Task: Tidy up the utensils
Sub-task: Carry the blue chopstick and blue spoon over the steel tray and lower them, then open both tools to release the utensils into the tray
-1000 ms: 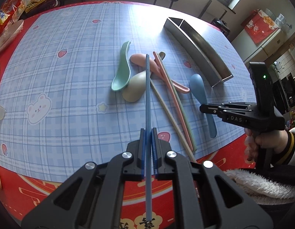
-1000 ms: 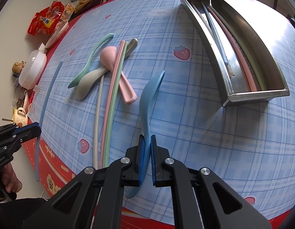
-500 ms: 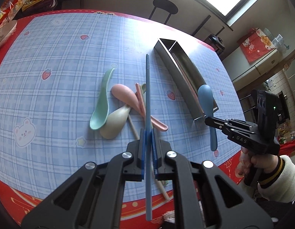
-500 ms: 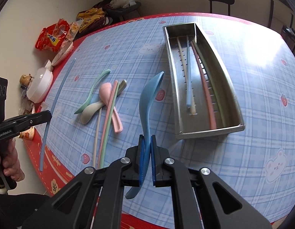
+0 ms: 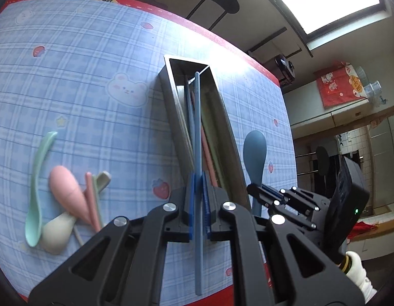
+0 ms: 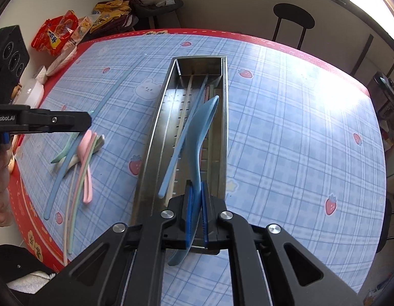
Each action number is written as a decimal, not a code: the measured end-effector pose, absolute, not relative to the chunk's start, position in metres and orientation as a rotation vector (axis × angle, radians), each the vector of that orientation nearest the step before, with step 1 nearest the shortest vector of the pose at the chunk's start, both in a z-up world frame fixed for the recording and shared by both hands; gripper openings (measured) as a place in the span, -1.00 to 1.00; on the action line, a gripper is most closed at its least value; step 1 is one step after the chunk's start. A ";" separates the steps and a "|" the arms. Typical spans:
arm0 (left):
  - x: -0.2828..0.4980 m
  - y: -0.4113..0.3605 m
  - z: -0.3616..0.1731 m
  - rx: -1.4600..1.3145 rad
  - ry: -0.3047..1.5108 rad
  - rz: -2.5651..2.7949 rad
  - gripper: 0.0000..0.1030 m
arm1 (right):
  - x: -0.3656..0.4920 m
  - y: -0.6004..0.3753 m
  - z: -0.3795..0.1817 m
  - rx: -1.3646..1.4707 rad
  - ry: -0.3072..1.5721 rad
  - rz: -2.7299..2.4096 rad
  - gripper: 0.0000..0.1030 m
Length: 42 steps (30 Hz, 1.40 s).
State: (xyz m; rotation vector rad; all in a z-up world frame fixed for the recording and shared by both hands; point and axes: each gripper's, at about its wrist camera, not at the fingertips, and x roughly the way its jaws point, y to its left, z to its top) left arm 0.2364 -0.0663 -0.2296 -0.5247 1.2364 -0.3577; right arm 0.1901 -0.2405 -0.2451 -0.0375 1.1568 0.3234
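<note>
While a second ago both grippers were hanging over the loose pile, they are now hovering over the metal tray (image 6: 156, 137).
Loose utensils: green spoon (image 5: 35, 191), pink spoon (image 5: 67, 191), beige spoon (image 5: 56, 232) and chopsticks are lying on the blue checked tablecloth (image 5: 82, 81), now left of the left view.
Left gripper (image 5: 198, 204): its pads are pinching a blue chopstick (image 5: 197, 117), now pointing along the tray.
Tray: it is holding a blue chopstick, a pink one and a pale one.
Right gripper (image 6: 196, 211): its pads are clamping a blue spoon (image 6: 199, 132) by the handle, bowl now above the tray.
</note>
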 end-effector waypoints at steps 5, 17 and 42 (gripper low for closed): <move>0.271 -0.090 -0.251 -0.577 1.289 -0.320 -0.80 | 0.204 -0.242 -0.253 -0.045 1.185 0.332 -0.87; 0.313 -0.109 -0.271 -0.594 1.307 -0.261 -0.80 | 0.220 -0.231 -0.269 -0.086 1.219 0.357 -0.87; 0.290 -0.079 -0.225 -0.361 1.153 -0.217 0.10 | 0.189 -0.230 -0.248 -0.021 1.166 0.296 0.06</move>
